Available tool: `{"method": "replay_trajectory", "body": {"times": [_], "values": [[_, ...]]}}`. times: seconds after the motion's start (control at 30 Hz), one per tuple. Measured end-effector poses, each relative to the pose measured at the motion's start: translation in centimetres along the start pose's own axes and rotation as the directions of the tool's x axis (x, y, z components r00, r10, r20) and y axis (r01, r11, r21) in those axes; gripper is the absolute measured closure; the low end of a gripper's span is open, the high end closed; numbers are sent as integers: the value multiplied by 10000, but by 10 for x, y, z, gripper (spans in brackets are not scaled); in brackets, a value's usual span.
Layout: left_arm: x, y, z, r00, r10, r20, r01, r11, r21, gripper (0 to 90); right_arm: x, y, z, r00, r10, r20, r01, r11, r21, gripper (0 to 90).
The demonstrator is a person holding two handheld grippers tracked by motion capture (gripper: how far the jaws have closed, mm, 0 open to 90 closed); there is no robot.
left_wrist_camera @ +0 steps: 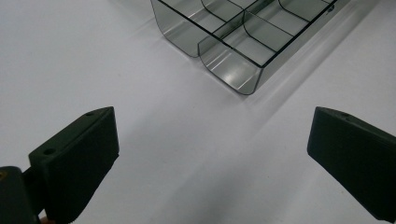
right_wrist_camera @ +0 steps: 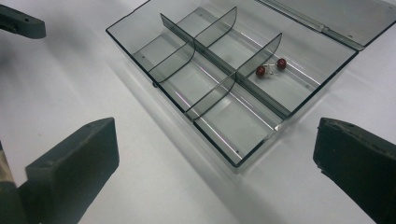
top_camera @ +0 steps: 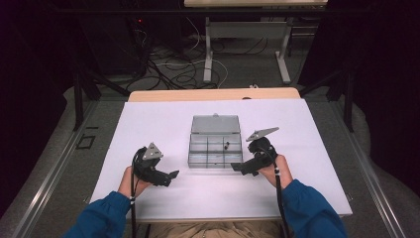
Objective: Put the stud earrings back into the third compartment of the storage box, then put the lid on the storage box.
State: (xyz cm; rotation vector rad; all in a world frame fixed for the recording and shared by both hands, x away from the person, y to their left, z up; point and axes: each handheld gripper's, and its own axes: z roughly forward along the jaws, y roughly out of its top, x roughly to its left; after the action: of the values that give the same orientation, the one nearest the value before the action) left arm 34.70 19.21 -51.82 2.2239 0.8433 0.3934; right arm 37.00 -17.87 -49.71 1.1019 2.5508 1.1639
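Observation:
A clear plastic compartment box [top_camera: 190, 157] lies in the middle of the white tabletop [top_camera: 148, 119], its lid [top_camera: 216, 124] folded open toward the far side. Two small red beads on a metal link [right_wrist_camera: 271, 68] rest in the back right compartment beside the hinge; they show as a dark speck [top_camera: 226, 146] in the high view. My left gripper [top_camera: 173, 174] sits left of the box's near corner [left_wrist_camera: 233, 74], open with nothing between its jaws [left_wrist_camera: 210, 158]. My right gripper [top_camera: 236, 167] is at the box's near right corner, open and holding nothing [right_wrist_camera: 215, 163].
One jaw of the left gripper [right_wrist_camera: 21, 21] shows at the upper left of the right gripper view. Beyond the table's far edge are another table's legs [top_camera: 209, 64] and loose cables [top_camera: 168, 69] on the floor. Metal rails [top_camera: 49, 178] run along both sides.

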Motion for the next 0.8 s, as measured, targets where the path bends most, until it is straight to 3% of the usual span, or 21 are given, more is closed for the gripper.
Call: {"method": "replay_trajectory", "body": {"times": [0.27,0.33,0.8], "values": [[0,0,1,10000,-38,-24,38,10000,-60,25,2,-7,-5,9997,-177,149,176,9998,21,0],[0,0,0,10000,29,-33,-29,10000,-29,25,4,-8,-6,9997,-135,221,141,9996,-253,0],[-1,2,0,10000,-87,-14,87,10000,-18,23,7,-18,-14,9996,-28,298,33,9998,-182,0]]}}
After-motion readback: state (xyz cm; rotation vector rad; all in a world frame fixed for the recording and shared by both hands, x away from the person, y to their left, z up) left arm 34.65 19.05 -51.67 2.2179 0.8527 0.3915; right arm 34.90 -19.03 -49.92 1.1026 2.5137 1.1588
